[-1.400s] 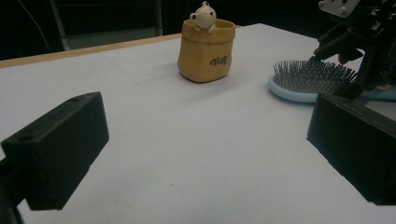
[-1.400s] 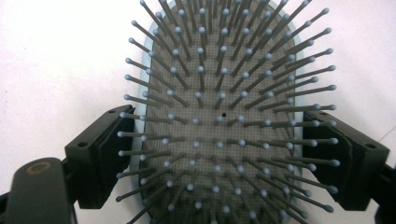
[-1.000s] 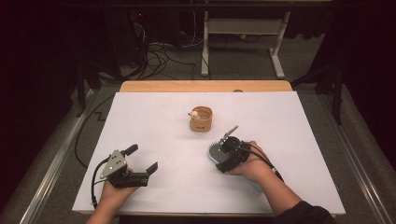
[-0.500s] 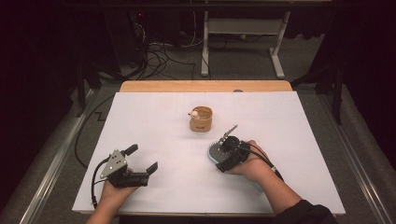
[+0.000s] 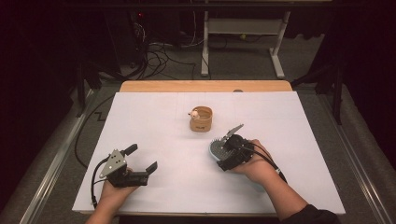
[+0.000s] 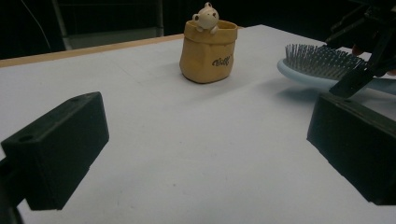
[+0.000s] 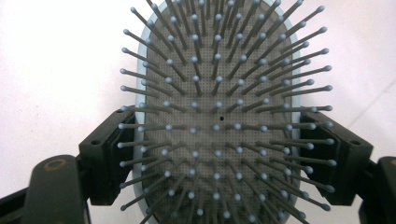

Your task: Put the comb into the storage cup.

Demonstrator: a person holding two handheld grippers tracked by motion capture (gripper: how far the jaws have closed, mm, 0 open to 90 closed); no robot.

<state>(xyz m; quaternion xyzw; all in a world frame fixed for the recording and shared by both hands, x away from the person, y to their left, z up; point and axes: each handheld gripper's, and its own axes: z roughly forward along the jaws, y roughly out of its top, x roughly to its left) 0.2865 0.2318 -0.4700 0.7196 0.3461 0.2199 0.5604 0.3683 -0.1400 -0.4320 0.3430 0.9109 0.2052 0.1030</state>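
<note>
Right gripper view has the right hand-held gripper point(image 7: 224, 154) clamped across the blue paddle hairbrush point(image 7: 219, 93), bristles up, low over the white counter point(image 5: 154, 121). Grip sits on smooth curved rims, so it could twist loose. Left hand-held gripper point(image 5: 140, 157) waits agape.

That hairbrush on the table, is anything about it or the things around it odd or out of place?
Nothing looks damaged or spilled. The hairbrush lies bristles up, its head between the jaws of the right hand-held gripper. The small bag-shaped pot stands upright, apart from it, on the white table.
</note>
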